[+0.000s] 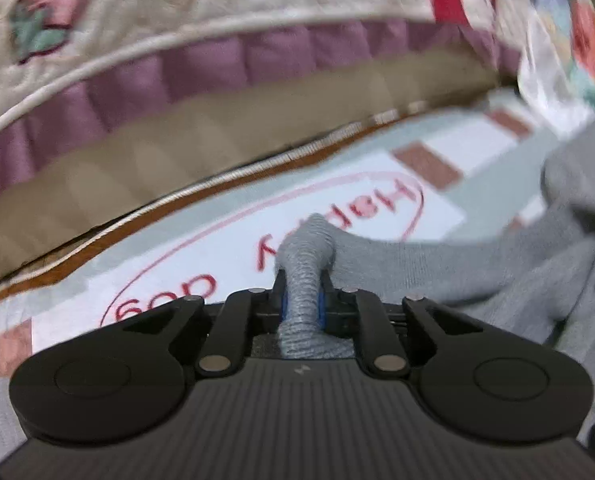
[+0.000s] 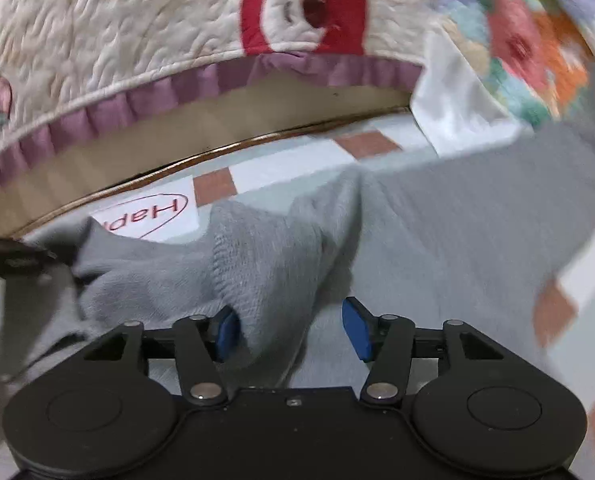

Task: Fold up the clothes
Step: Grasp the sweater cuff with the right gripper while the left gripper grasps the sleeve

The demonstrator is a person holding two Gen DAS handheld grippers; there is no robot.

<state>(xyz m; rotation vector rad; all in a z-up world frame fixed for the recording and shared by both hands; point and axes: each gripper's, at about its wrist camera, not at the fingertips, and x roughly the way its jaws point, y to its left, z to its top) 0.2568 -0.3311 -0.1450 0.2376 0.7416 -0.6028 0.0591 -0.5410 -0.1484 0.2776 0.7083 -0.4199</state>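
A grey knit garment (image 2: pixel 437 232) lies crumpled on a pale sheet with pink squares and a red "Happy" print (image 1: pixel 337 200). In the left wrist view my left gripper (image 1: pixel 302 284) is shut on a bunched fold of the grey garment (image 1: pixel 477 272), which stands up between the blue pads. In the right wrist view my right gripper (image 2: pixel 293 324) stands open; a hanging fold of the garment rests against the left blue pad (image 2: pixel 228 332), and the right pad is bare. The left gripper's dark tip (image 2: pixel 13 258) shows at the left edge of that view.
A cream quilted cushion with purple frill (image 2: pixel 137 60) and a red bear patch (image 2: pixel 309 4) lies along the far side. A floral patchwork cloth (image 2: pixel 537 40) lies at the back right. A tan mattress edge (image 1: pixel 177 160) runs below the frill.
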